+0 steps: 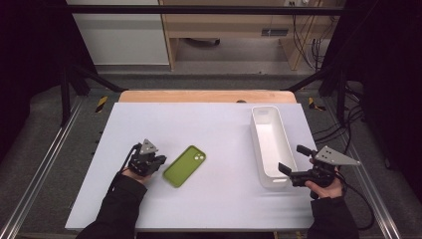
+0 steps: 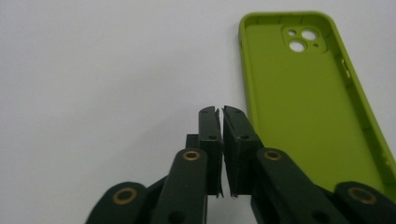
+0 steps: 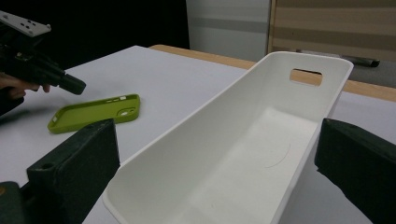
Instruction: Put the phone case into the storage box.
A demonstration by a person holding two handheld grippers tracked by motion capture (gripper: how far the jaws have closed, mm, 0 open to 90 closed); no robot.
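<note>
A lime-green soft phone case point(image 1: 184, 166), open side up, is seen lying on the white table point(image 1: 209, 124) just right of the left gripper point(image 1: 158, 163). Its long axis is set on a diagonal, from near-left to far-right. That gripper's jaws are almost closed, a slit left between the pads, and nothing is held. The right gripper point(image 1: 288, 163) is spread wide about the near end of the long white plastic bin point(image 1: 270, 144); contact cannot be told. The case is judged nearer the left hand.
</note>
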